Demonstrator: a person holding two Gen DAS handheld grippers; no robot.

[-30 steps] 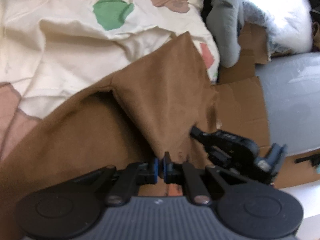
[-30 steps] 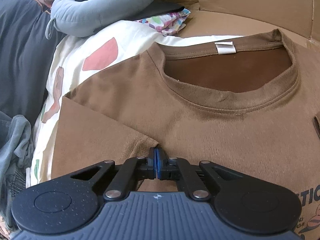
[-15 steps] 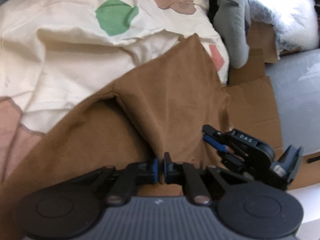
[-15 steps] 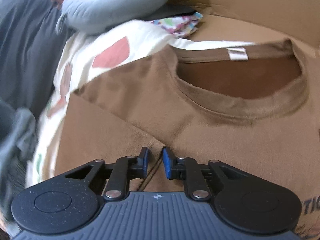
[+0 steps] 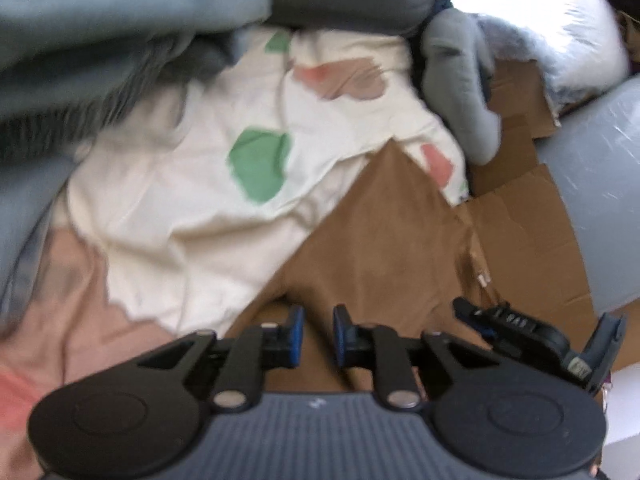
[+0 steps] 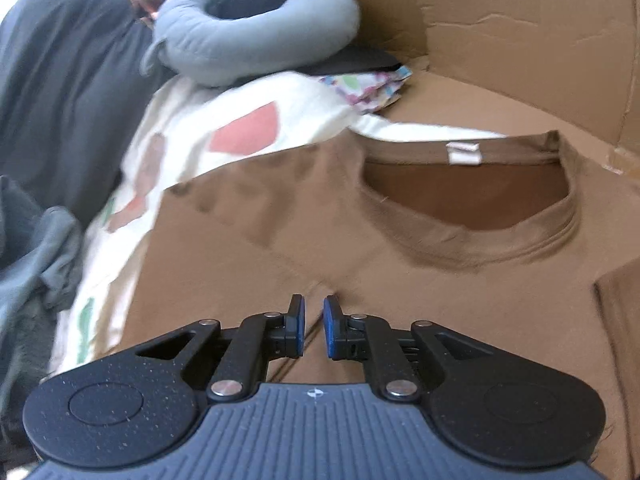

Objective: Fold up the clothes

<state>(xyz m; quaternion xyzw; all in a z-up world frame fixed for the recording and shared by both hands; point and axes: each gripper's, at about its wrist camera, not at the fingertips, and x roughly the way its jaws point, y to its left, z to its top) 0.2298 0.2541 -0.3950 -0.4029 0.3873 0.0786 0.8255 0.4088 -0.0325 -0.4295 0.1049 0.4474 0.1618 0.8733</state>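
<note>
**K:** Fingers on both sides are released now. Left gripper (image 5: 316, 336) was clamped on brown cloth a second ago; its jaws now stand apart with nothing between them. Right gripper (image 6: 313, 330) let go half a second back and has stayed parted.

**M:** Where's the shirt?

**K:** Brown T-shirt (image 6: 400, 272) lies flat on the cardboard (image 6: 500, 40), collar (image 6: 472, 236) at the far side with the white tag (image 6: 463, 153) showing. Its left sleeve (image 5: 384, 232) lies spread onto the patterned sheet (image 5: 192, 200), corner pointing far.

**M:** So we dropped the sleeve?

**K:** We read it as a release after a pull or smoothing: the sleeve lies flatter and no hump remains where we held it. Left camera has also tipped up, so we now see the grey bedding (image 5: 120, 20) at the far left, blurred.

**M:** Fold made?

**K:** Can't settle that. Body looks laid out in one layer near the collar; a brown flap (image 6: 620, 300) at the right edge may be a turned-in sleeve.

**M:** Surroundings?

**K:** Grey neck pillow (image 6: 256, 36) far left, clear of the shirt.
</note>
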